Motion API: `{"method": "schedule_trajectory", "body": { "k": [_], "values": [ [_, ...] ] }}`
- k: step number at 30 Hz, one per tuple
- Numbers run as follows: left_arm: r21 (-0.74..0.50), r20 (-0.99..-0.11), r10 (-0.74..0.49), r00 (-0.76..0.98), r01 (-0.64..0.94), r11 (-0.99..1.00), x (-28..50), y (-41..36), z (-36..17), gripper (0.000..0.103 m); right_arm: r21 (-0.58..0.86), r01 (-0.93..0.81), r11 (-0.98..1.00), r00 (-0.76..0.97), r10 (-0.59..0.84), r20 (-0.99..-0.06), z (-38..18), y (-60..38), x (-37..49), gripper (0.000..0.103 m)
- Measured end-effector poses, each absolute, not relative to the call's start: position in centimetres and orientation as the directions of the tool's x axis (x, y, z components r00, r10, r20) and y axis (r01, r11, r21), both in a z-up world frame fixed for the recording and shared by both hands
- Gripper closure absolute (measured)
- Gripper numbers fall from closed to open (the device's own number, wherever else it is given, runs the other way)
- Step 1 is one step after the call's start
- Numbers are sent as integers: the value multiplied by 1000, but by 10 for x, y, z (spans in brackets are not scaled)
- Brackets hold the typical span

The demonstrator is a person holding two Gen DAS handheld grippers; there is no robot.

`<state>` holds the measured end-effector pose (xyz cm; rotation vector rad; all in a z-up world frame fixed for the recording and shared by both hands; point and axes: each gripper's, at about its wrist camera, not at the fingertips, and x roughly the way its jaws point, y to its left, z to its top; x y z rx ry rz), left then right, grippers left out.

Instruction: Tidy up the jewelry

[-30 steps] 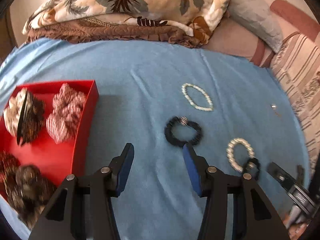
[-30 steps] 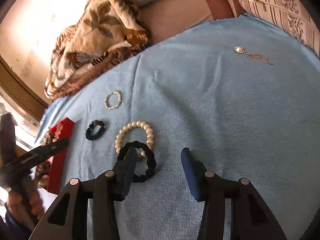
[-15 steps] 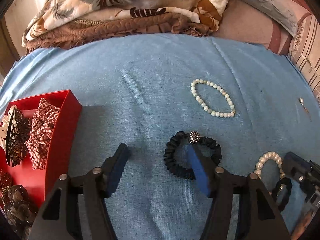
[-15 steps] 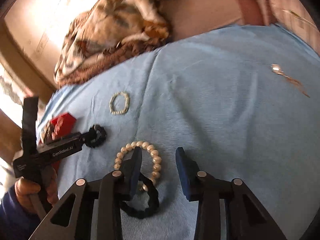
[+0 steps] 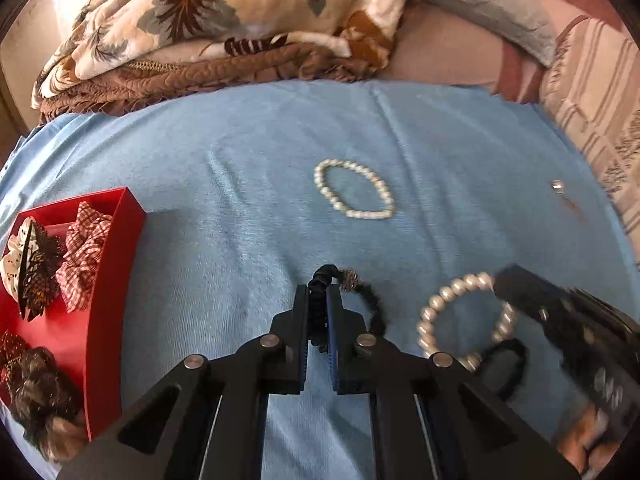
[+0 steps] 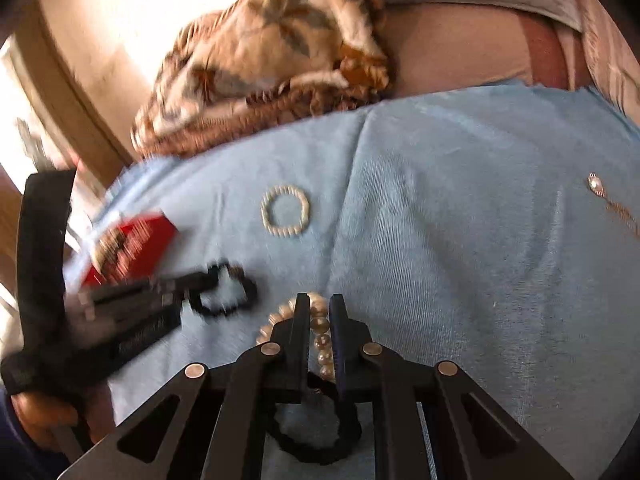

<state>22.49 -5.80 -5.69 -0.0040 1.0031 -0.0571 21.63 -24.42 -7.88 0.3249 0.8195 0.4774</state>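
A black beaded bracelet (image 5: 372, 304) with a sparkly bead lies on the blue cloth (image 5: 240, 200). My left gripper (image 5: 318, 292) is shut on it, its jaws closing tight onto the band's left side. Just to the right lies a large-pearl bracelet (image 6: 320, 324). Several of its pearls sit between the pads of my right gripper (image 6: 320, 300), whose jaws are closing and press on them. A second black bracelet (image 6: 316, 440) lies under the right gripper's fingers. Farther back are a small-pearl bracelet (image 5: 352, 196) and a pendant necklace (image 5: 558, 186).
A red box (image 5: 108, 280) at the left edge of the cloth holds several fabric scrunchies and hair clips. A leaf-print blanket (image 5: 220, 20) and pillows line the far side. A person's hand (image 6: 44, 412) holds the left gripper's handle.
Both grippers went from open to shut. The left slid forward and right onto the black bracelet. The right shifted onto the large-pearl bracelet.
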Motion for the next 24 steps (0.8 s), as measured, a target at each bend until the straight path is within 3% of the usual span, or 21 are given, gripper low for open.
{"method": "schedule_trajectory", "body": {
  "k": [7, 15, 21, 24],
  "values": [
    [-80, -821, -123, 557, 102, 992, 188, -64, -22, 95, 654, -226, 722, 583, 638, -503, -74, -268, 210, 92],
    [-101, -803, -157, 574, 129, 987, 148, -59, 3, 95, 707, -242, 665, 595, 677, -433, -58, -267, 186, 92],
    [-97, -814, -154, 560, 129, 987, 120, -45, -4, 95, 828, -266, 494, 523, 795, -307, -59, -255, 167, 92],
    [-114, -838, -155, 524, 110, 987, 110, -35, -23, 95, 843, -256, 472, 476, 821, -315, -68, -238, 159, 92]
  ]
}}
